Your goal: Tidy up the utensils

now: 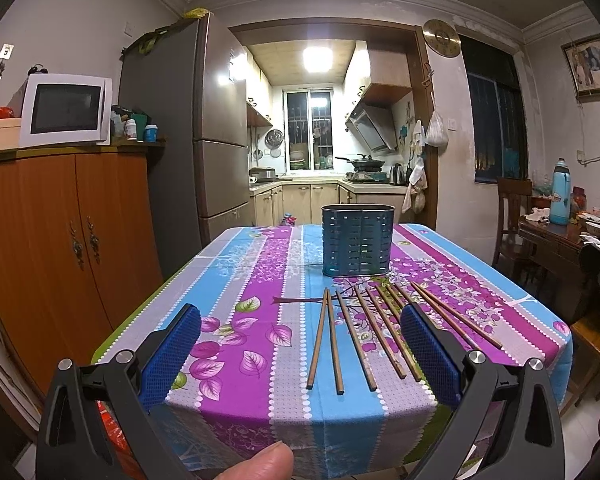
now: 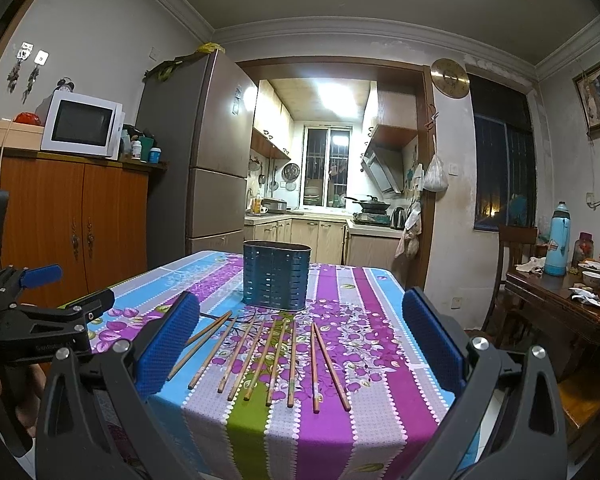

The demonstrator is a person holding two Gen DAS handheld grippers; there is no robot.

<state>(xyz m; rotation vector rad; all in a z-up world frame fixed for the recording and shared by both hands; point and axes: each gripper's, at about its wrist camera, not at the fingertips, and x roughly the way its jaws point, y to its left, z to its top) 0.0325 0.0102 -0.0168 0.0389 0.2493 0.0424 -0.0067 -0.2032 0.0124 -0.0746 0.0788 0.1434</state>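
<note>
Several brown wooden chopsticks (image 1: 356,336) lie fanned out on the flowered tablecloth (image 1: 260,280), near its front edge; they also show in the right wrist view (image 2: 276,356). Behind them stands an empty blue perforated metal utensil holder (image 1: 356,240), upright, also seen in the right wrist view (image 2: 276,276). My left gripper (image 1: 300,344) is open and empty, held off the table's front edge. My right gripper (image 2: 300,340) is open and empty, also before the front edge. The left gripper shows at the left of the right wrist view (image 2: 40,304).
An orange wooden cabinet (image 1: 60,248) with a microwave (image 1: 66,110) stands at the left. A grey fridge (image 1: 188,128) is behind it. A dark side table (image 2: 568,304) with a blue thermos (image 2: 558,240) and a chair (image 1: 512,216) stand at the right.
</note>
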